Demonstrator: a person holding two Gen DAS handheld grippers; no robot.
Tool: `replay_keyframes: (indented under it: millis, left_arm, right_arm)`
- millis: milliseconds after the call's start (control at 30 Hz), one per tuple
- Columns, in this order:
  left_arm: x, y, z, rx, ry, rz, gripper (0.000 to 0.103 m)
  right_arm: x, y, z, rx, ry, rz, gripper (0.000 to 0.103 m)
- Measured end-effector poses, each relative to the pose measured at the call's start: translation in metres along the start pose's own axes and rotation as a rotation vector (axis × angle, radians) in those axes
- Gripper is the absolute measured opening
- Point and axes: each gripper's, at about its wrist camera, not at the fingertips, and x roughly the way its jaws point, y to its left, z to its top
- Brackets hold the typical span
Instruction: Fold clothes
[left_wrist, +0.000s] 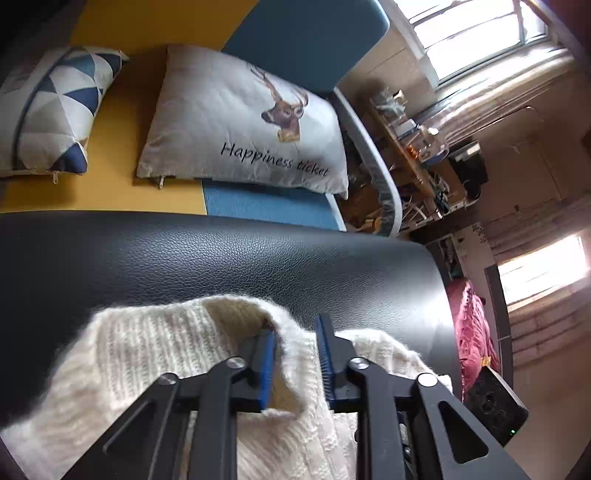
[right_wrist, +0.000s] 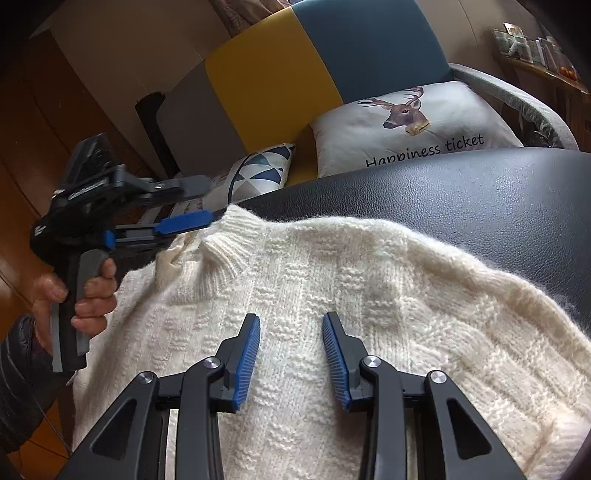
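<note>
Across the black leather surface (right_wrist: 480, 192) a cream knitted sweater (right_wrist: 332, 295) is spread flat, no fold yet seen; folding is judged barely begun. The left tool (left_wrist: 295, 354) is partly open, collar ribbing between its pads, apparently ungripped. The right tool (right_wrist: 291, 358) hovers part-open over the chest, nothing held.
</note>
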Motion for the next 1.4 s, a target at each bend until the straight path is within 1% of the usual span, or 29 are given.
replay_keyframes:
  millis: [33,133,167,233,267,300,333,367,433,467,500,567,600,633,700,733,800,833,933,1000,1033,1100,1133,1200,1267,1333,1367,1400]
  left_arm:
    - [-0.016,-0.001,-0.005,0.009,-0.046,0.019,0.058]
    - [-0.063,-0.002,-0.033,0.045,-0.201,0.148,0.061]
    - [-0.075,-0.002,-0.046,0.064,-0.238,0.183,0.062]
    - [-0.088,-0.001,-0.077,0.105,-0.254,0.245,0.062]
    - [-0.091,-0.001,-0.093,0.136,-0.250,0.279,0.062]
    - [-0.092,0.000,-0.107,0.163,-0.248,0.311,0.062]
    - [-0.093,0.002,-0.117,0.178,-0.250,0.342,0.062]
    - [-0.094,0.005,-0.125,0.190,-0.252,0.374,0.062]
    - [-0.094,0.012,-0.137,0.197,-0.254,0.432,0.062]
    - [-0.093,0.018,-0.137,0.170,-0.245,0.439,0.064]
    - [-0.093,0.026,-0.134,0.144,-0.241,0.429,0.064]
    - [-0.093,0.033,-0.133,0.124,-0.246,0.406,0.065]
    - [-0.093,0.034,-0.134,0.126,-0.248,0.405,0.065]
    - [-0.091,0.033,-0.134,0.137,-0.244,0.413,0.067]
    - [-0.087,0.030,-0.136,0.159,-0.235,0.430,0.070]
    - [-0.086,0.028,-0.136,0.167,-0.232,0.441,0.071]
    - [-0.083,0.026,-0.136,0.179,-0.225,0.460,0.071]
    - [-0.082,0.026,-0.136,0.182,-0.222,0.468,0.071]
    - [-0.076,0.022,-0.136,0.203,-0.207,0.516,0.069]
    - [-0.071,0.019,-0.137,0.228,-0.196,0.562,0.069]
    - [-0.068,0.017,-0.137,0.240,-0.190,0.585,0.069]
    - [-0.066,0.017,-0.137,0.243,-0.187,0.592,0.069]
    - [-0.066,0.018,-0.137,0.243,-0.185,0.594,0.069]
    - [-0.065,0.018,-0.137,0.245,-0.183,0.597,0.069]
    - [-0.065,0.018,-0.136,0.247,-0.182,0.601,0.069]
    - [-0.065,0.018,-0.136,0.248,-0.182,0.603,0.069]
    - [-0.069,0.020,-0.135,0.240,-0.184,0.583,0.070]
    - [-0.074,0.021,-0.133,0.232,-0.187,0.560,0.070]
  right_arm:
    - [0.000,-0.001,0.000,0.007,-0.001,0.006,0.036]
    - [-0.001,-0.004,0.000,0.032,-0.004,0.024,0.036]
    - [-0.002,-0.005,0.001,0.046,-0.002,0.030,0.036]
    - [-0.004,-0.003,0.006,0.079,0.025,0.017,0.036]
    - [-0.004,0.001,0.012,0.099,0.042,0.029,0.039]
    - [-0.006,0.007,0.020,0.122,0.038,0.095,0.039]
    - [-0.005,0.014,0.030,0.141,0.028,0.200,0.039]
    - [0.002,0.023,0.039,0.155,0.043,0.296,0.039]
    - [0.026,0.045,0.057,0.165,0.105,0.393,0.039]
    - [0.040,0.054,0.064,0.181,0.146,0.445,0.040]
    - [0.056,0.061,0.070,0.209,0.201,0.509,0.040]
    - [0.083,0.070,0.081,0.242,0.255,0.511,0.042]
    - [0.093,0.073,0.085,0.240,0.262,0.459,0.045]
    - [0.105,0.073,0.088,0.253,0.289,0.429,0.046]
    - [0.132,0.071,0.087,0.309,0.379,0.362,0.047]
    - [0.142,0.073,0.085,0.305,0.408,0.361,0.047]
    - [0.157,0.083,0.083,0.295,0.431,0.422,0.047]
    - [0.161,0.090,0.086,0.280,0.414,0.486,0.047]
    - [0.174,0.110,0.100,0.203,0.354,0.561,0.047]
    - [0.192,0.111,0.104,0.182,0.387,0.475,0.047]
    - [0.201,0.109,0.105,0.181,0.398,0.457,0.043]
    - [0.206,0.105,0.108,0.203,0.402,0.477,0.039]
    - [0.205,0.104,0.108,0.211,0.404,0.471,0.039]
    - [0.199,0.106,0.112,0.183,0.400,0.430,0.041]
    - [0.185,0.104,0.114,0.186,0.392,0.424,0.041]
    - [0.162,0.099,0.113,0.156,0.372,0.396,0.043]
    - [0.147,0.094,0.114,0.141,0.361,0.376,0.045]
    - [0.133,0.088,0.115,0.125,0.351,0.359,0.046]
